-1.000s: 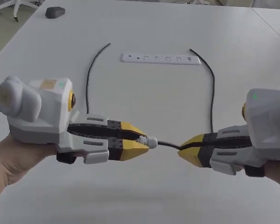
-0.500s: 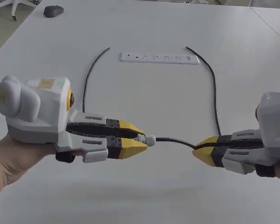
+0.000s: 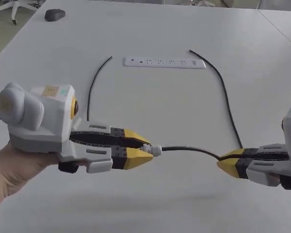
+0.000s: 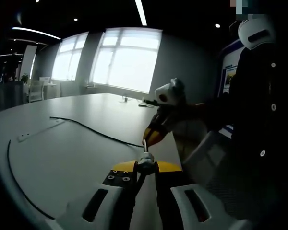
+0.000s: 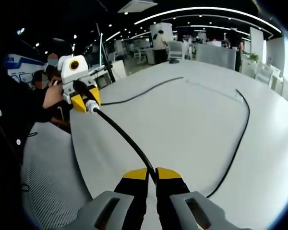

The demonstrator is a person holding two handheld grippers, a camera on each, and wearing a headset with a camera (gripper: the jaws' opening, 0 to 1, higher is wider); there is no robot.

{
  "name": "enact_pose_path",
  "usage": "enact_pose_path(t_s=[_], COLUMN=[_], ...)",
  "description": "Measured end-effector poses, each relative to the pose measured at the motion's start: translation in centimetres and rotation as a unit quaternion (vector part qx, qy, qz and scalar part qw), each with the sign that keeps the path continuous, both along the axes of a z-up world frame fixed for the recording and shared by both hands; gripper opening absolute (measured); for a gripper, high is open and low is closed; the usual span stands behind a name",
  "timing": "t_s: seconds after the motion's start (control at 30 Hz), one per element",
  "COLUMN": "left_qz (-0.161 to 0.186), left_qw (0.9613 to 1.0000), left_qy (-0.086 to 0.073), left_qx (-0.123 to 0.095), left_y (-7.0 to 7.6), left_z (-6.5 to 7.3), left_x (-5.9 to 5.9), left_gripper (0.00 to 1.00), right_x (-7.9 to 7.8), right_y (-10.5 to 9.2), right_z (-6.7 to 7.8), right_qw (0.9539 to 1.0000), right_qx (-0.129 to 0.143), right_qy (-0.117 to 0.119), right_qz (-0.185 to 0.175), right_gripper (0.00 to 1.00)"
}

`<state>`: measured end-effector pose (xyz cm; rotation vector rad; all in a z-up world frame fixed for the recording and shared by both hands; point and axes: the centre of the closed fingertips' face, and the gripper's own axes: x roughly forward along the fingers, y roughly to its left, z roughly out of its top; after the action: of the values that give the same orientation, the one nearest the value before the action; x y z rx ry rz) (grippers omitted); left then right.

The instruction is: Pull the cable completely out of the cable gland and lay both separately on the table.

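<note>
The left gripper [image 3: 146, 148] pinches the cable gland [image 3: 156, 150]; the right gripper [image 3: 223, 161], clamped on the cable [image 3: 189, 149], should pull straight toward 3 o'clock.

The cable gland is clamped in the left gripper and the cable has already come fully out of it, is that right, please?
Not quite. The left gripper does clamp the cable gland, but the cable is not out of it: the head view shows it running from the gland's mouth across to the right gripper, which is shut on it.
</note>
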<state>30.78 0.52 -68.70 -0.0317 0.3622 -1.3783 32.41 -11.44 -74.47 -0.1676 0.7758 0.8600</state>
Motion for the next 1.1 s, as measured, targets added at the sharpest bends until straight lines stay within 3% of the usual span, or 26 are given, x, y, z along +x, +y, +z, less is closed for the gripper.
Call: enact_pose_path(t_s=[0.13,0.27,0.43,0.5,0.53,0.57,0.63,0.77,0.83,0.9,0.97,1.1], left_qz=[0.0,0.002,0.009,0.005,0.004,0.001,0.0,-0.004,-0.006,-0.006,-0.008,-0.013], left_qw=[1.0,1.0,0.9999,0.9999,1.0,1.0,1.0,1.0,1.0,1.0,1.0,0.9999], left_qy=[0.003,0.001,-0.002,0.008,0.0,0.002,0.001,0.001,-0.001,-0.001,-0.001,-0.002], left_qx=[0.0,-0.001,-0.006,-0.006,-0.002,0.002,0.002,0.002,0.002,0.003,0.004,0.006], left_y=[-0.2,-0.1,0.2,0.1,0.0,-0.1,-0.3,-0.5,-0.6,-0.6,-0.5,-0.6], left_z=[-0.1,0.0,0.4,0.3,0.1,-0.1,-0.1,-0.1,-0.1,-0.1,-0.1,-0.1], left_x=[-0.2,-0.1,0.3,0.1,0.1,0.0,0.0,-0.1,-0.1,-0.2,-0.3,-0.6], left_gripper=[0.15,0.15,0.15,0.15,0.15,0.15,0.15,0.14,0.15,0.15,0.15,0.15], right_x=[-0.3,-0.4,-0.4,-0.7,-0.8,-1.2,-1.3,-3.0,-3.2,-3.6,-3.2,-3.2], right_y=[-0.1,0.0,0.4,1.4,1.7,2.5,3.5,6.6,7.7,8.4,8.7,9.4], right_z=[-0.1,0.0,0.9,1.8,2.0,2.4,3.2,4.7,5.3,5.3,5.1,4.7], right_qw=[0.9998,0.9999,0.9996,0.9986,0.9985,0.9974,0.9959,0.9867,0.9803,0.9777,0.9749,0.9744], right_qx=[-0.01,0.002,0.014,0.032,0.035,0.043,0.047,0.059,0.044,0.036,0.02,0.018], right_qy=[-0.008,0.003,-0.016,-0.022,-0.024,-0.019,-0.037,-0.056,-0.093,-0.092,-0.111,-0.101], right_qz=[0.016,0.011,0.021,0.035,0.035,0.054,0.068,0.141,0.169,0.185,0.192,0.2], right_gripper=[0.0,0.01,0.04,0.11,0.16,0.17,0.16,0.17,0.18,0.16,0.15,0.12])
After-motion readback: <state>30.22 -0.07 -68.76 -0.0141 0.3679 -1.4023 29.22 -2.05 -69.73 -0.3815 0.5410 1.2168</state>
